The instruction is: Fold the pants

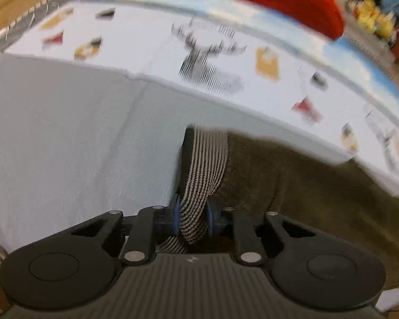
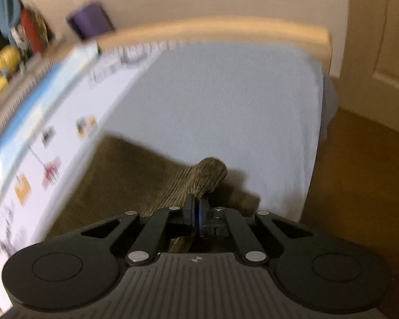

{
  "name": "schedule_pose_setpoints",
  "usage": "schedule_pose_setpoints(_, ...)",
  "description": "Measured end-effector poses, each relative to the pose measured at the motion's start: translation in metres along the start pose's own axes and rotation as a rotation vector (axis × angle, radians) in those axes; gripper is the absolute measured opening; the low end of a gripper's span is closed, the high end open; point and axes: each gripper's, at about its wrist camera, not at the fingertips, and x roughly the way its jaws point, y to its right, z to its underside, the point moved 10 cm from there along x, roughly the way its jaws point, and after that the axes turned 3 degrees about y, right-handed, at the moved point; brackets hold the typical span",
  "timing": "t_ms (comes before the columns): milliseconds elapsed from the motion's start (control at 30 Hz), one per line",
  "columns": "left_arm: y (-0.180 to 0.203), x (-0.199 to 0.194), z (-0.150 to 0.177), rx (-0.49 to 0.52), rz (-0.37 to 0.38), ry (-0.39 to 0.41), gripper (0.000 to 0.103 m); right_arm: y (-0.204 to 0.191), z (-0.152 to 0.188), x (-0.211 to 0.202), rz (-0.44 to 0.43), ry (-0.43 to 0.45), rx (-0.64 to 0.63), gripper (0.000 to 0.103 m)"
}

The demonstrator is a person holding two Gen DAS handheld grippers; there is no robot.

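Note:
Olive-brown corduroy pants (image 1: 306,186) lie on a bed's pale sheet (image 1: 66,133). My left gripper (image 1: 192,212) is shut on the pants' black-and-white striped waistband (image 1: 207,159), which bulges up between the pads. In the right wrist view the pants (image 2: 125,170) spread to the left, and my right gripper (image 2: 196,210) is shut on a bunched fold of the brown fabric (image 2: 207,175) that sticks up past the fingertips. Both views are motion-blurred.
A white duvet with small printed pictures (image 1: 212,61) (image 2: 40,159) lies along the far side of the bed. A red cushion (image 1: 284,0) sits beyond it. The bed's right edge (image 2: 314,133) drops to a wooden floor (image 2: 359,186). A beige footboard (image 2: 226,30) and a door (image 2: 385,40) stand behind.

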Motion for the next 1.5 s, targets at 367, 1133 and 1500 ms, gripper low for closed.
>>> schedule_pose_setpoints(367, 0.016, -0.016, -0.008, 0.216, -0.130, 0.097, 0.038, 0.025, 0.012, 0.010, 0.223, -0.063, -0.050, 0.009)
schedule_pose_setpoints(1133, 0.043, 0.026, 0.013, 0.276, -0.090, -0.094, 0.028, -0.090, 0.045, 0.003, -0.153, -0.146, -0.226, 0.017)
schedule_pose_setpoints(1500, 0.085, 0.023, 0.008, 0.342, -0.031, -0.044, 0.029, -0.303, 0.144, -0.081, -0.701, -0.126, -0.629, 0.011)
